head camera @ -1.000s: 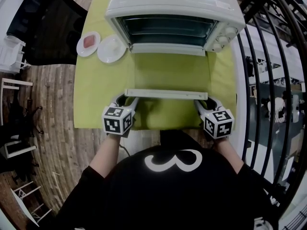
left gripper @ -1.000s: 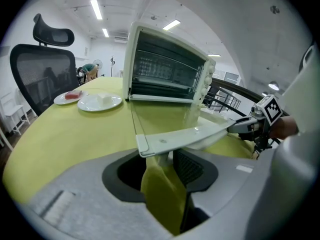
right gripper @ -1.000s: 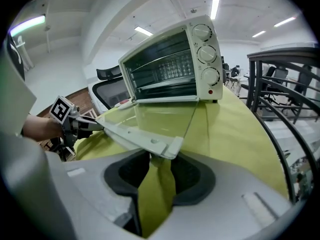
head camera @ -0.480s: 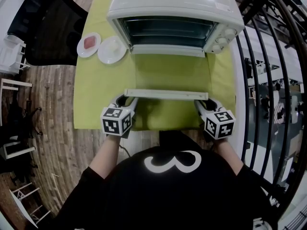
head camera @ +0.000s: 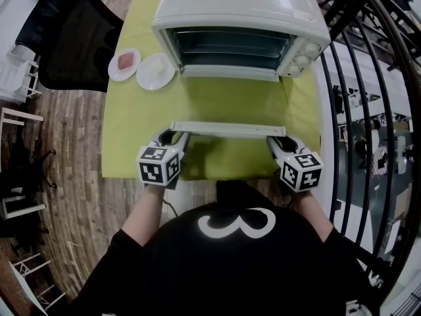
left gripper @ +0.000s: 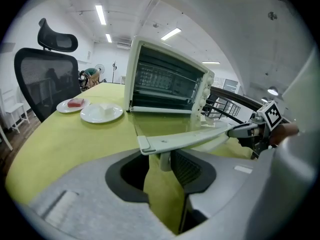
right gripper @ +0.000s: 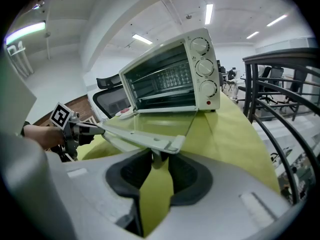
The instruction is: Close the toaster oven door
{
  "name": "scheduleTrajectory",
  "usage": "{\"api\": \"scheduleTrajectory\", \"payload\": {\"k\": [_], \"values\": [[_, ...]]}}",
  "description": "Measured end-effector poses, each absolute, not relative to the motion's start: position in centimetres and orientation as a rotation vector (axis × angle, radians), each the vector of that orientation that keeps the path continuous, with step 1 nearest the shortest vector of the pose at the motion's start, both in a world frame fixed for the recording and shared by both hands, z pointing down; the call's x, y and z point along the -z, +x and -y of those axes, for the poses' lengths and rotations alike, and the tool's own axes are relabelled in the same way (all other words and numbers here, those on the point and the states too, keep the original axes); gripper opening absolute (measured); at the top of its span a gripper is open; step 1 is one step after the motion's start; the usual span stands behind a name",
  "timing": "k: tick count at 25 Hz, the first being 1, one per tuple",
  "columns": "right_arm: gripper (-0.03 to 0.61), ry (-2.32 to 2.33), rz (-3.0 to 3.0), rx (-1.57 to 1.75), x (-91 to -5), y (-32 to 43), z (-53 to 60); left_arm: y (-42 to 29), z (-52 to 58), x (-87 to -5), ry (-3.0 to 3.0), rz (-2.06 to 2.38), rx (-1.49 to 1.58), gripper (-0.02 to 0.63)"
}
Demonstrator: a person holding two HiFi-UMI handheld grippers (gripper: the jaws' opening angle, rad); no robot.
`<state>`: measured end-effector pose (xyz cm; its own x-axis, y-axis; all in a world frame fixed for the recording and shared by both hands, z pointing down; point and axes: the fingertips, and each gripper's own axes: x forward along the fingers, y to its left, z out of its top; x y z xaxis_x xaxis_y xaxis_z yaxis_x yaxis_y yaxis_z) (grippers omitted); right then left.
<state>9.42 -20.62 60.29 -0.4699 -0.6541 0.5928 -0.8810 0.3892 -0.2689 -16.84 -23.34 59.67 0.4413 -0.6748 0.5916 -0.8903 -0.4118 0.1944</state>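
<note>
The white toaster oven (head camera: 240,5) stands at the back of the green table, its glass door (head camera: 230,101) folded down flat toward me. The door's white handle bar (head camera: 227,129) runs across the front. My left gripper (head camera: 173,137) is at the bar's left end and my right gripper (head camera: 283,141) at its right end. In the left gripper view the bar (left gripper: 190,139) lies over the jaws, and its post stands between them. The right gripper view shows the same at the other end of the bar (right gripper: 140,136). Both pairs of jaws are closing around the posts, with gaps still showing.
Two small plates sit left of the oven, one with red food (head camera: 123,62) and one with a white piece (head camera: 156,70). A black office chair (head camera: 72,38) stands beyond the table's left edge. A black metal railing (head camera: 368,110) runs along the right side.
The head camera has shifted a little, so the oven sits slightly higher and further right in view. Both grippers stay at the handle's ends.
</note>
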Motion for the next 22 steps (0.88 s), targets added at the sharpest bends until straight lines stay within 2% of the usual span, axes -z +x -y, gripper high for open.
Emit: {"api": "scheduleTrajectory", "payload": {"k": [9,22], "values": [[0.109,1.347,2.287,-0.792,-58.1,9.4,20.8,-16.6,23.7,-57.5,2.245,1.341,-0.555,0.107],[0.109,1.369,2.315,-0.768,-54.8,9.4,21.1,-16.7,24.0,-54.1,2.258,1.382,-0.497,0.104]]}}
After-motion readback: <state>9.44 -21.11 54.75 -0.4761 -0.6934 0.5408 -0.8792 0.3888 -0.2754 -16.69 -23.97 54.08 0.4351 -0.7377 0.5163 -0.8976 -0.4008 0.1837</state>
